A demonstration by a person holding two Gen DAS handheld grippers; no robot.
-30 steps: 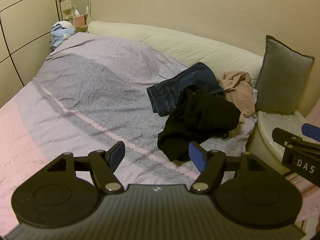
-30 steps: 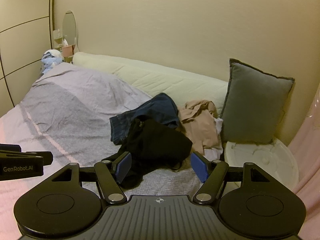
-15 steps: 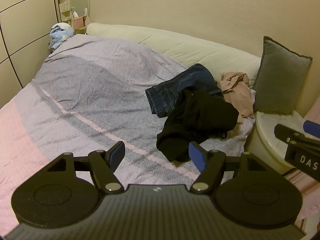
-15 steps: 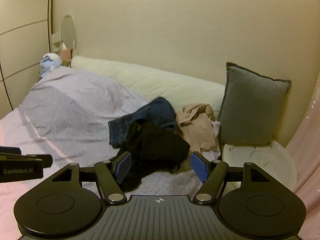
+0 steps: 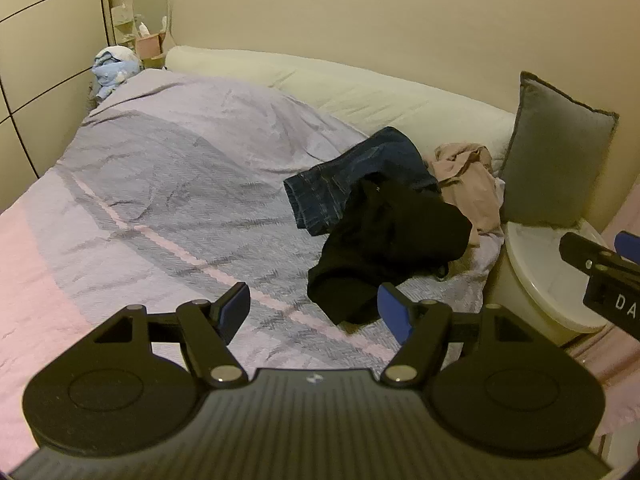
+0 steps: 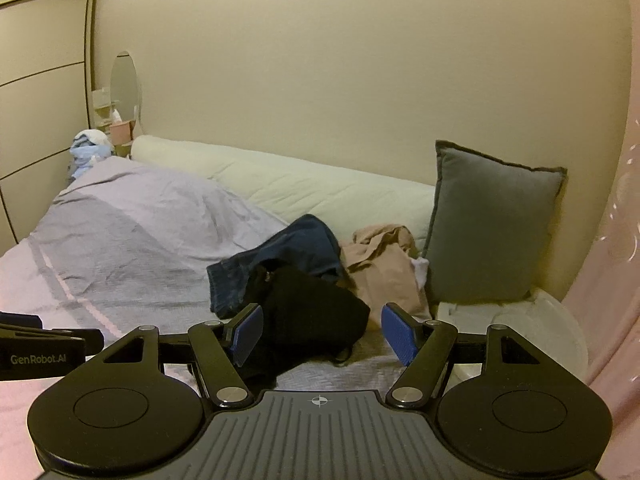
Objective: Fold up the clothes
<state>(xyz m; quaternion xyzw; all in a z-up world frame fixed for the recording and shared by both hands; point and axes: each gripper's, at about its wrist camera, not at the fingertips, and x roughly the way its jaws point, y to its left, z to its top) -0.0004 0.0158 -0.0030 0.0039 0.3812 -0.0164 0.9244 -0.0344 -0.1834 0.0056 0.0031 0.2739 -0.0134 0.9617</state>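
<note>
Both grippers held above the near edge of the bed (image 5: pixel 168 184), fingers spread wide, nothing between them. Left gripper (image 5: pixel 314 314): black garment (image 5: pixel 392 240) lies ahead at 1 o'clock, apart from the blue pads. Right gripper (image 6: pixel 322 334): same black garment (image 6: pixel 316 312) straight ahead at 12 o'clock, seen between the pads, contact not clear. Jeans (image 5: pixel 352 184) partly under the black piece; beige garment (image 5: pixel 468 184) at 2 o'clock, beside the grey cushion (image 5: pixel 556 152)

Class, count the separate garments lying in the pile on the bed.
3 visible: black garment in front, blue jeans behind it, beige garment beside the grey cushion. A white scrap hints more may be hidden.
</note>
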